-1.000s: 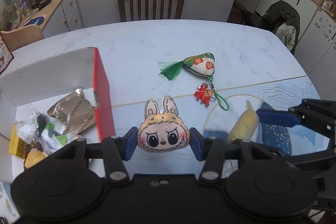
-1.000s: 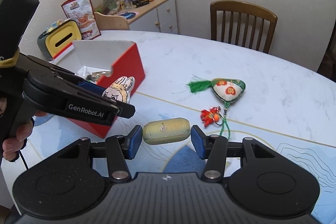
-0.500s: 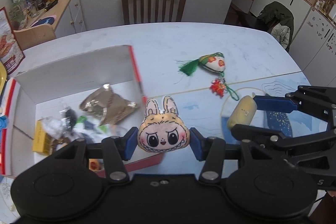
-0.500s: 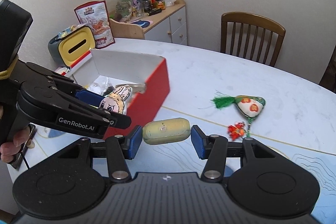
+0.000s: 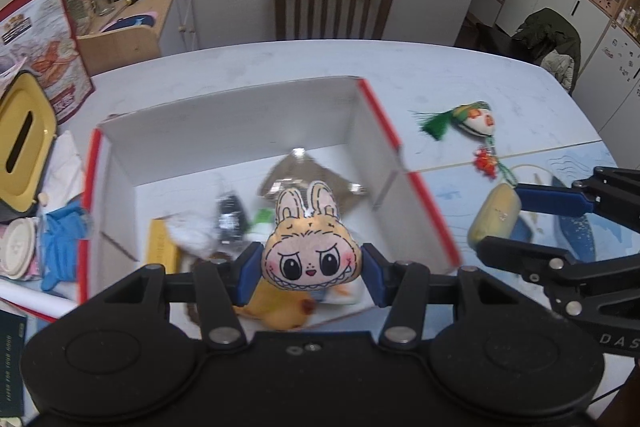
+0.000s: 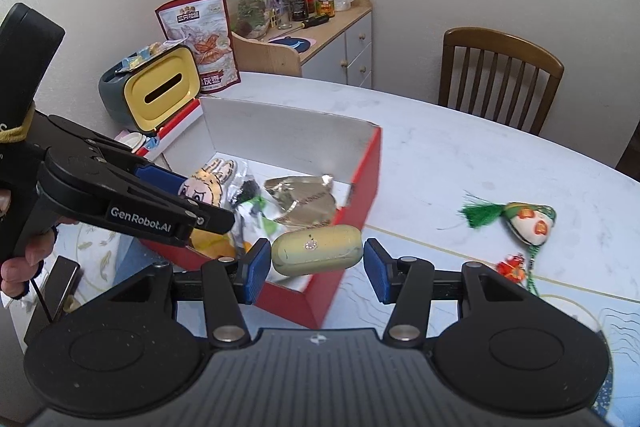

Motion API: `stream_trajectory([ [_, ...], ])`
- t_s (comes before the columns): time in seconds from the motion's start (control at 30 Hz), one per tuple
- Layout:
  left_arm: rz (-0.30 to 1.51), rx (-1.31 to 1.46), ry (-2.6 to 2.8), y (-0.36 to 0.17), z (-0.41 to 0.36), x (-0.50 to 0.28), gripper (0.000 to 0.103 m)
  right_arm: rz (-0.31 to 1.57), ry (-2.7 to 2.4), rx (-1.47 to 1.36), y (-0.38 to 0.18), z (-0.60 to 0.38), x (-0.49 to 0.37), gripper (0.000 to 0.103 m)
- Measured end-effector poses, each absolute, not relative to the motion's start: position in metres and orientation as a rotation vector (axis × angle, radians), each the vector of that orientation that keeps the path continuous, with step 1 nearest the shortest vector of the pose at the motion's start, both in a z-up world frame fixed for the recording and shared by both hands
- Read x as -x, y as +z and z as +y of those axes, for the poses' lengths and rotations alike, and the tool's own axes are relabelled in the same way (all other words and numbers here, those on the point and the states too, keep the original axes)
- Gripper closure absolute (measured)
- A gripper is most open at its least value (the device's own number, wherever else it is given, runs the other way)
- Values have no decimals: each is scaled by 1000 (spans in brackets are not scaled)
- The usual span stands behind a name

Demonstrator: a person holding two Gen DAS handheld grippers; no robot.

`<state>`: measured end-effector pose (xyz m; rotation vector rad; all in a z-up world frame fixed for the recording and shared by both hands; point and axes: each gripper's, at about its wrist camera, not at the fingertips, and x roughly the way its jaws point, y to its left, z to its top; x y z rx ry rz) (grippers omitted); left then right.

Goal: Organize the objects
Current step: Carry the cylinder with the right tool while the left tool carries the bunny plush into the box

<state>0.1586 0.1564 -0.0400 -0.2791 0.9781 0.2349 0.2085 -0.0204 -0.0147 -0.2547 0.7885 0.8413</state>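
My left gripper point(image 5: 311, 267) is shut on a beige bunny-eared plush face point(image 5: 310, 251) and holds it above the open red box point(image 5: 420, 203). The plush also shows in the right wrist view point(image 6: 206, 183). My right gripper point(image 6: 316, 263) is shut on a yellow-green oblong case point(image 6: 318, 249), held above the box's front right corner point(image 6: 344, 271). The case also shows in the left wrist view point(image 5: 494, 215), to the right of the box. The box holds a silver foil pouch point(image 6: 304, 203), a yellow item and several small things.
A green tasselled sachet point(image 6: 528, 221) with a red charm point(image 6: 510, 265) lies on the white table point(image 6: 460, 155) right of the box. A yellow-lidded bin point(image 6: 160, 95) and a snack bag point(image 6: 200, 39) stand behind the box. A wooden chair point(image 5: 334, 3) is at the far side.
Both grippers have moved left with their objects. The plush has gone from beside the box to above its inside, and the case from over the table to the box's corner.
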Motion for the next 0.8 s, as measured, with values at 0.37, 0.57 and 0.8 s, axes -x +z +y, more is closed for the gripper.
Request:
stream_trajectory([
  [0.37, 1000, 266, 289, -53, 220, -158, 52, 804, 825, 265, -24, 35, -202, 52],
  [0.57, 1011, 266, 305, -64, 244, -170, 52, 816, 815, 289, -33, 63, -205, 52],
  [0.8, 1027, 244, 297, -76, 253, -193, 52, 837, 773, 322, -47, 86, -217, 52],
])
